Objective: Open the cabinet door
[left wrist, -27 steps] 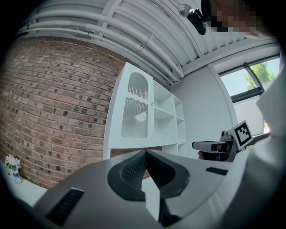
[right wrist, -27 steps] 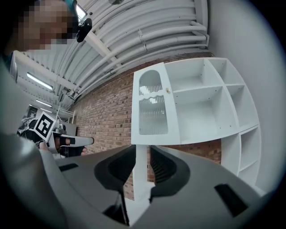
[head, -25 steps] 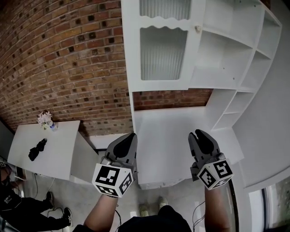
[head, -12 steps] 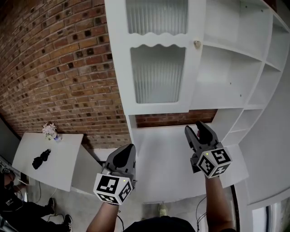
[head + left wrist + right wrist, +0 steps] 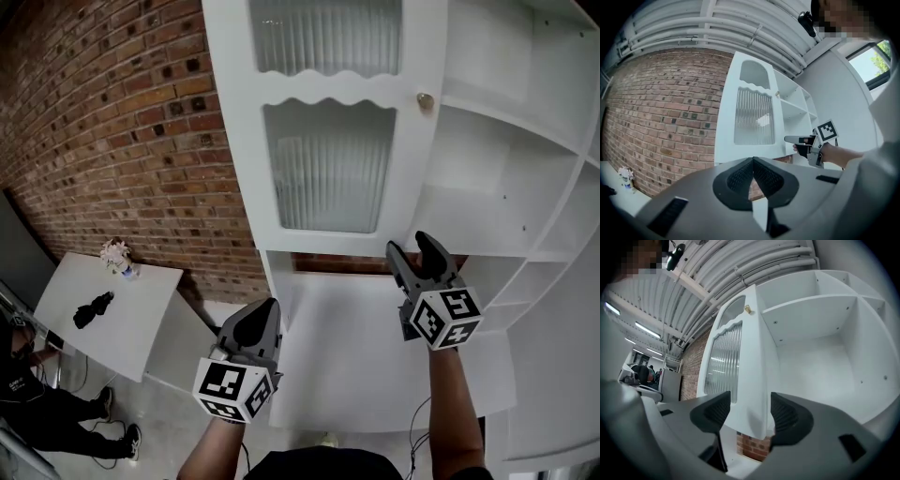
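Observation:
The white cabinet door (image 5: pixel 328 169) with ribbed glass panes stands swung open, its small knob (image 5: pixel 426 100) near the free edge. My right gripper (image 5: pixel 414 251) is up at the door's lower right corner. In the right gripper view the door's edge (image 5: pixel 750 380) lies between the jaws of the right gripper (image 5: pixel 747 411), with a thin gap at each pad. Those jaws have just been opening, with the door edge between them. My left gripper (image 5: pixel 262 309) hangs lower and to the left, shut and empty, clear of the door. The left gripper view shows its tips (image 5: pixel 753 161) closed together.
Open white shelves (image 5: pixel 497 187) lie behind the door. The cabinet's lower counter (image 5: pixel 375 356) spreads under both grippers. A brick wall (image 5: pixel 122 141) runs on the left. A white side table (image 5: pixel 141 328) holds a small flower vase (image 5: pixel 117 253) and a dark object (image 5: pixel 94 307).
Both grippers have come closer to the cabinet. The right one has risen from over the counter to the door's lower corner, and its jaws stand wider apart.

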`<state>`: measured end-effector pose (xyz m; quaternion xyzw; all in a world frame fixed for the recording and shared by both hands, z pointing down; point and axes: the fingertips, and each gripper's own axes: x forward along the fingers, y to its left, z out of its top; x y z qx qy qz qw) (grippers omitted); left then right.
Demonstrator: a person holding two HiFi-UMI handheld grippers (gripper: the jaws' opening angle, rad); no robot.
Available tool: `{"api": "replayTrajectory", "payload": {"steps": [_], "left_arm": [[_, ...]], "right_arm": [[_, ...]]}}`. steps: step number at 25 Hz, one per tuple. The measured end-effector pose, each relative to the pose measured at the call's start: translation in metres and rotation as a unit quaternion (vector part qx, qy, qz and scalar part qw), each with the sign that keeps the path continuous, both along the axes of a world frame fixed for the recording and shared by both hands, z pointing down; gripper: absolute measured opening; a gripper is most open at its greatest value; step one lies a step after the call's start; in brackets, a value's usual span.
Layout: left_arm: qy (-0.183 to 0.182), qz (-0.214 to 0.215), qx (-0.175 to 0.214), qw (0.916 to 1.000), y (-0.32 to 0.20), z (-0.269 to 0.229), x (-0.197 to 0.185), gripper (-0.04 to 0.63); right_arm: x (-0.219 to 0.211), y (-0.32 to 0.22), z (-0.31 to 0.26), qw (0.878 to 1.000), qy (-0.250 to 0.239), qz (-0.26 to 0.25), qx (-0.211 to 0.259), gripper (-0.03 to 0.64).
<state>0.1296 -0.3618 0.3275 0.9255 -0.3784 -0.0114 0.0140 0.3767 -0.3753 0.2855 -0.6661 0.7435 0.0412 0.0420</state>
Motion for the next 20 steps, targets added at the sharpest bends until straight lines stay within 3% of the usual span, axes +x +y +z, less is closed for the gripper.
{"api": "replayTrajectory", "payload": {"steps": [8,20], "left_arm": [[-0.005,-0.031,0.002,0.9995,-0.011,0.002,0.006,0.006],[-0.009,-0.057,-0.008,0.9983,-0.017,0.011,-0.005,0.006]], "right_arm": [[-0.007,-0.025,-0.005,1.000,0.000,-0.028,0.004,0.290],[-0.018,-0.026,-0.006,1.000,0.008,0.025,0.010,0.336]]}}
